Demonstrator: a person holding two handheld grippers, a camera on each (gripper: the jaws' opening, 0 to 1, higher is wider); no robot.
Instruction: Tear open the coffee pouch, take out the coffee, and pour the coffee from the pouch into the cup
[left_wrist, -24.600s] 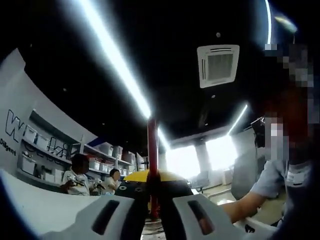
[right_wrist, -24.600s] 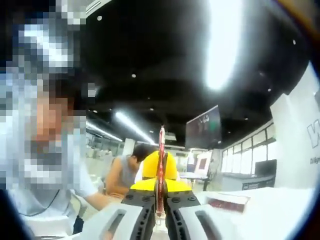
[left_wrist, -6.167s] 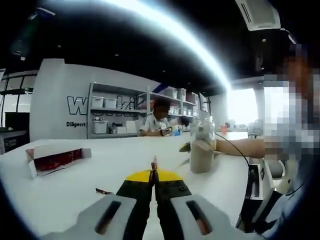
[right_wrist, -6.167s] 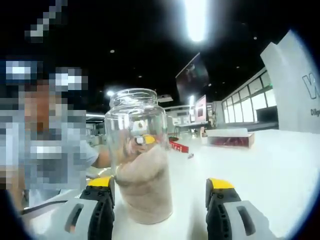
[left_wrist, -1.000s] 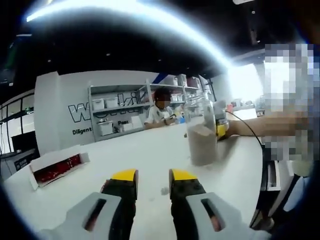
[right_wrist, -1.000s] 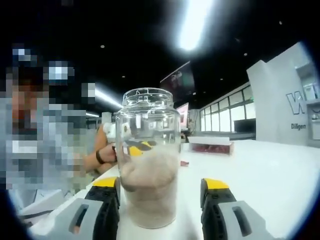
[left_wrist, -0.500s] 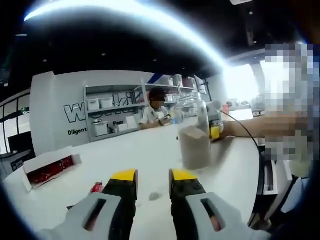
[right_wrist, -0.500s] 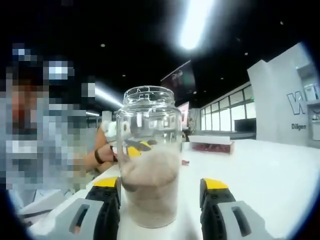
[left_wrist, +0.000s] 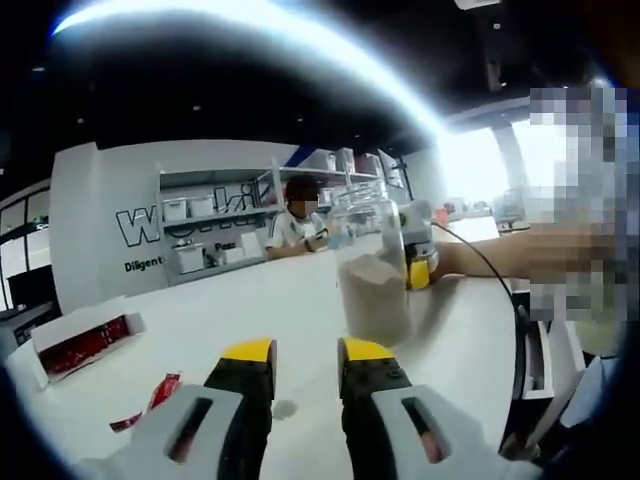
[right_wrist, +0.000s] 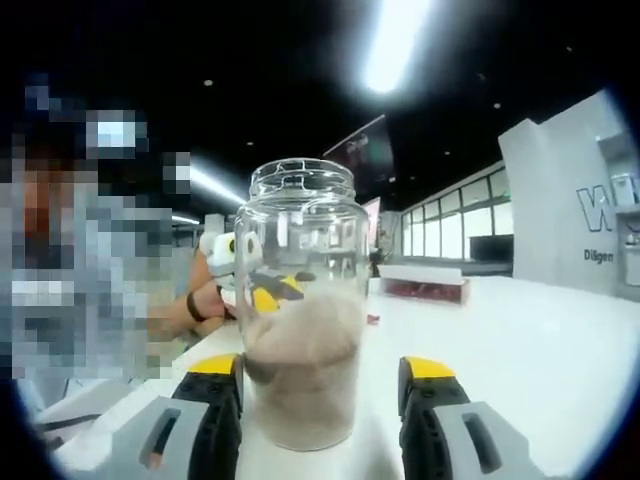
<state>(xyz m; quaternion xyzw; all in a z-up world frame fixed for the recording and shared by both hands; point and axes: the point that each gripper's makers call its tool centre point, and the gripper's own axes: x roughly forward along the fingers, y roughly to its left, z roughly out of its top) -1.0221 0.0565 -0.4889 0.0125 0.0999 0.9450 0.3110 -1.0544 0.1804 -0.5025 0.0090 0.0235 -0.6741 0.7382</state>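
A clear glass jar (left_wrist: 375, 270) with pale brown coffee powder in its lower half stands on the white table (left_wrist: 230, 320). My left gripper (left_wrist: 307, 362) is open with nothing between its yellow-tipped jaws, a short way in front of the jar. The torn red pouch (left_wrist: 150, 398) lies flat on the table to its lower left. My right gripper (right_wrist: 320, 385) is open with one jaw on each side of the jar (right_wrist: 300, 320); a gap shows at the right jaw. It also appears behind the jar as the right gripper (left_wrist: 422, 268).
An open white box with red packets (left_wrist: 70, 345) (right_wrist: 420, 285) lies further off on the table. A small red scrap (right_wrist: 372, 320) lies near the jar. A forearm (left_wrist: 490, 255) reaches in from the right. A seated person (left_wrist: 295, 215) works before the far shelves.
Six seconds ago my left gripper was shut on the red pouch; now it is open and the pouch lies on the table. The left view has swung, bringing the jar nearer. The right gripper stays around the jar.
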